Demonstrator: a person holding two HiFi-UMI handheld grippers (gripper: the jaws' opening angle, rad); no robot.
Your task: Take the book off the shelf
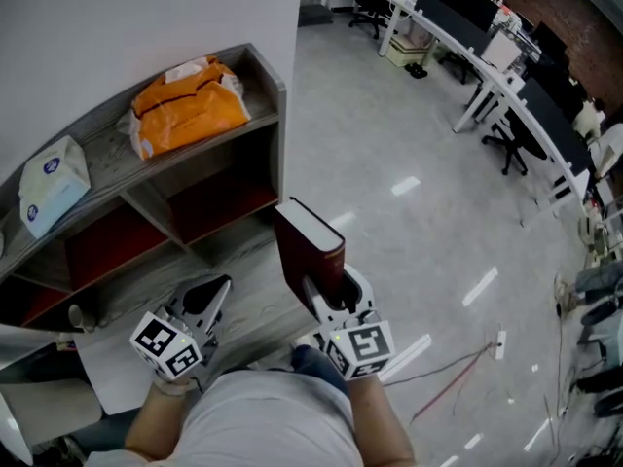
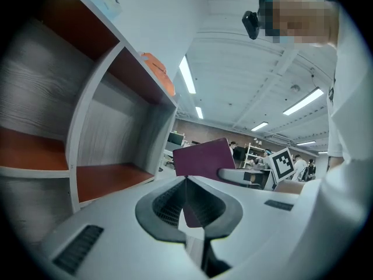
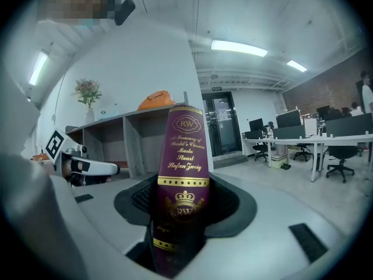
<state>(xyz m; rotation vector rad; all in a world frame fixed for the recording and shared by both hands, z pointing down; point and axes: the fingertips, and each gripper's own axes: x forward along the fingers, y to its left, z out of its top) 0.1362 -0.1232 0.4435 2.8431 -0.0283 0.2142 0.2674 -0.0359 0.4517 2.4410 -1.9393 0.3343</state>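
Right gripper (image 1: 329, 298) clamps the book (image 1: 304, 244) upright, clear of the shelf (image 1: 102, 159) for carrying; left gripper (image 1: 208, 298) jaws seemingly together, empty

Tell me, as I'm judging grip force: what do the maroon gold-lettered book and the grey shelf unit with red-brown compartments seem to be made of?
Maroon gold-lettered book: probably a hardcover in leather-look or coated cloth, soft sheen, gold-stamped spine.
Grey shelf unit: likely laminated board, matt, printed-looking streaky wood grain; red-brown panels inside look smooth, material unclear.
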